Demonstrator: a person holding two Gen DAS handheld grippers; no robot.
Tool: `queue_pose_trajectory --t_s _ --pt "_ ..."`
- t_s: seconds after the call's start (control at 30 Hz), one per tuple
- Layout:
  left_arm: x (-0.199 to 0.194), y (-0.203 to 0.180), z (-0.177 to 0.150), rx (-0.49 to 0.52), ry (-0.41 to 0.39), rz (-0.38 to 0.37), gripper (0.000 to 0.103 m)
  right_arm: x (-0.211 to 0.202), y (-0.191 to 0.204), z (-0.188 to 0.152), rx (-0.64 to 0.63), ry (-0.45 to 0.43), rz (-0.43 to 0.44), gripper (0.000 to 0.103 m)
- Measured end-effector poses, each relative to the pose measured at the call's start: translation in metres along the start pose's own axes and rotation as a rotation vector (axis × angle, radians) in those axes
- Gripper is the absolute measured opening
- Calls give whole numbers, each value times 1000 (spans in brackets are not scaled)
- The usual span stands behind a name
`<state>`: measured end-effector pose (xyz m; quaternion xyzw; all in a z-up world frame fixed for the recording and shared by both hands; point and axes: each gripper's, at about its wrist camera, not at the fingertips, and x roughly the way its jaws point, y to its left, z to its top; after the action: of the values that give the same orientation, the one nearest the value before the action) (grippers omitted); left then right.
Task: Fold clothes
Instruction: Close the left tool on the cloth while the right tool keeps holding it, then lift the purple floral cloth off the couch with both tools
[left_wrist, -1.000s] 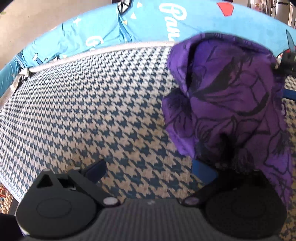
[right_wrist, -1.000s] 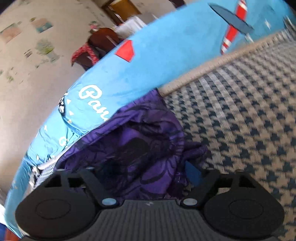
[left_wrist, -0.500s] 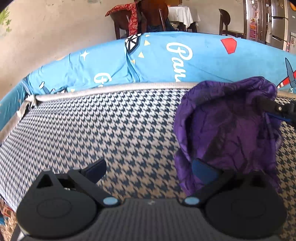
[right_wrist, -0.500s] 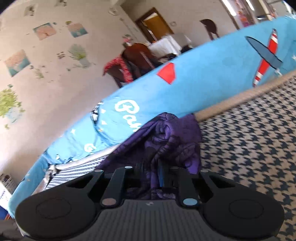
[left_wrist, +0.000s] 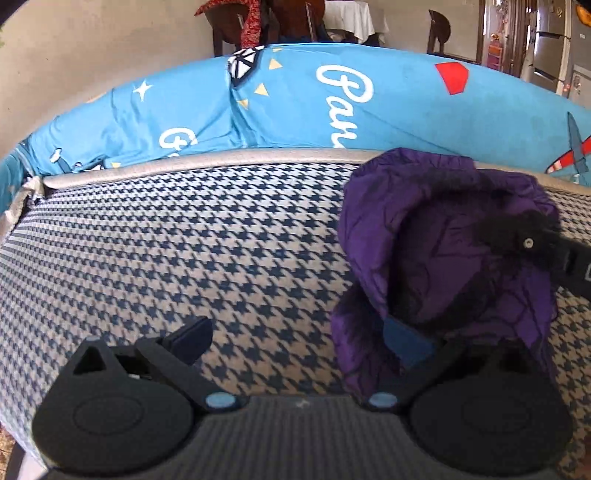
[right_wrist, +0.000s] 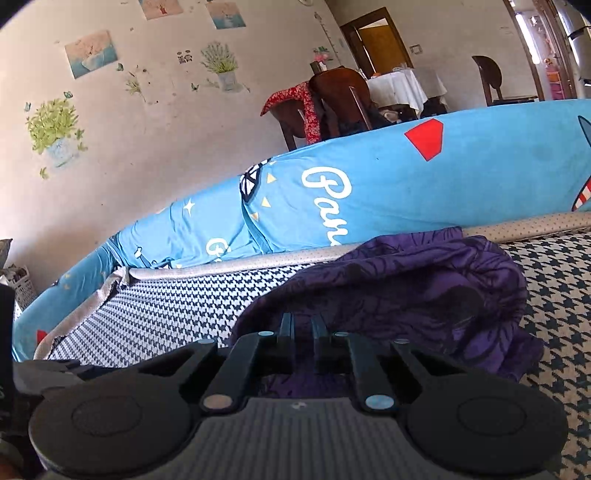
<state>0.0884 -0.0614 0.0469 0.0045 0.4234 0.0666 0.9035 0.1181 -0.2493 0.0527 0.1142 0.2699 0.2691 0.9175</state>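
A purple garment with black flower print (left_wrist: 443, 229) lies bunched on the houndstooth seat (left_wrist: 184, 258), one fold lifted off it. My right gripper (right_wrist: 301, 325) has its jaws closing, almost together, with the purple cloth (right_wrist: 424, 288) pinched between the pads. In the left wrist view one of its black fingers (left_wrist: 532, 243) reaches in from the right edge and holds up the garment's top. My left gripper (left_wrist: 297, 341) stands open over the seat. Its right fingertip (left_wrist: 402, 343) touches the garment's lower edge, and nothing is between its jaws.
A long blue printed cushion (left_wrist: 369, 103) runs along the back, behind the seat's grey piping (left_wrist: 221, 162). Bare houndstooth fabric spreads to the left of the garment. Beyond the cushion are dark wooden chairs (right_wrist: 340, 99), a white-clothed table (right_wrist: 399, 85) and a wall with stickers.
My right jaws went from wide to nearly together on the purple cloth and lifted it. Both views tilted up, showing more of the room. My left gripper stayed open and drew back a little.
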Motion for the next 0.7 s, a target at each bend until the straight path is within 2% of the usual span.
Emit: queue_pose_trajectory --t_s 0.17,0.3,0.47,0.6,0.7 --pt "-9 -6 -2 22 -42 -31 103 -2 0 -3 -23 19 -11 13" --pt "1 -18 -7 69 -12 -18 103 -4 -1 -3 -19 24 -15 15" --pt "8 -30 -12 126 -22 34 103 -16 0 2 -18 13 -13 44" --pt "13 -28 -12 107 -2 36 103 -32 -8 7 8 -15 -42 50" --pt "16 -24 -11 85 13 33 103 -43 -21 10 65 -32 -73 61"
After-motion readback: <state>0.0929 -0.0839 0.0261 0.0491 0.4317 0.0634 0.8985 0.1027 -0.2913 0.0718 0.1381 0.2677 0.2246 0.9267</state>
